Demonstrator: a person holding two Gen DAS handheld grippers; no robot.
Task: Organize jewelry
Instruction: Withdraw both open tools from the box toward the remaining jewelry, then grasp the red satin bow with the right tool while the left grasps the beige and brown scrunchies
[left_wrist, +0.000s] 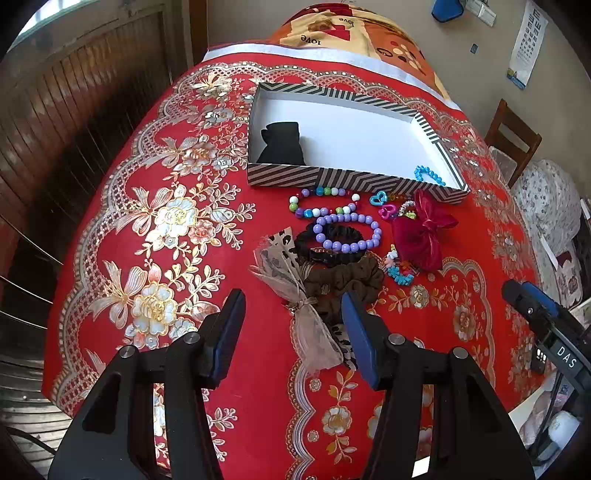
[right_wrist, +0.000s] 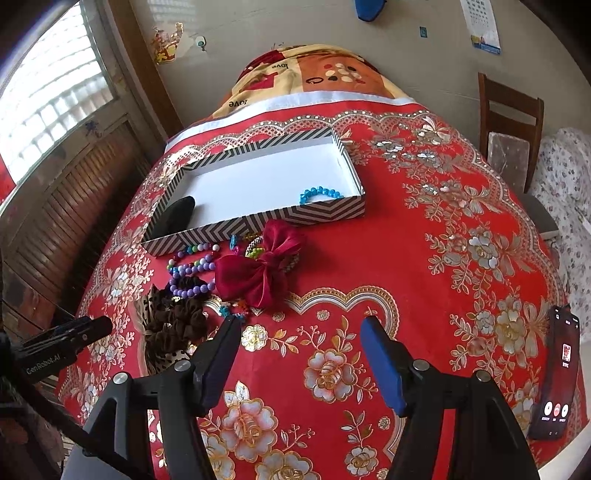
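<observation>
A striped box (left_wrist: 325, 176) (right_wrist: 258, 221) with a white inside holds a black pouch (left_wrist: 282, 142) (right_wrist: 177, 216) and a blue bead bracelet (left_wrist: 428, 175) (right_wrist: 319, 194). In front of it lie a multicolour bead bracelet (left_wrist: 325, 203), a purple bead bracelet (left_wrist: 345, 230) (right_wrist: 190, 282), a black scrunchie (left_wrist: 332, 254), a brown scrunchie (left_wrist: 343, 282) (right_wrist: 175, 325), a sheer leopard-print bow (left_wrist: 295, 295), a dark red bow (left_wrist: 421, 236) (right_wrist: 266, 267) and small charms (left_wrist: 399, 267). My left gripper (left_wrist: 291, 314) is open just before the sheer bow. My right gripper (right_wrist: 301, 332) is open and empty over bare cloth.
A red floral cloth (left_wrist: 166, 221) (right_wrist: 443, 258) covers the table. A phone (right_wrist: 556, 376) lies at its right edge. A wooden chair (right_wrist: 513, 122) stands at the far right. A wooden wall panel (left_wrist: 55, 129) runs along the left.
</observation>
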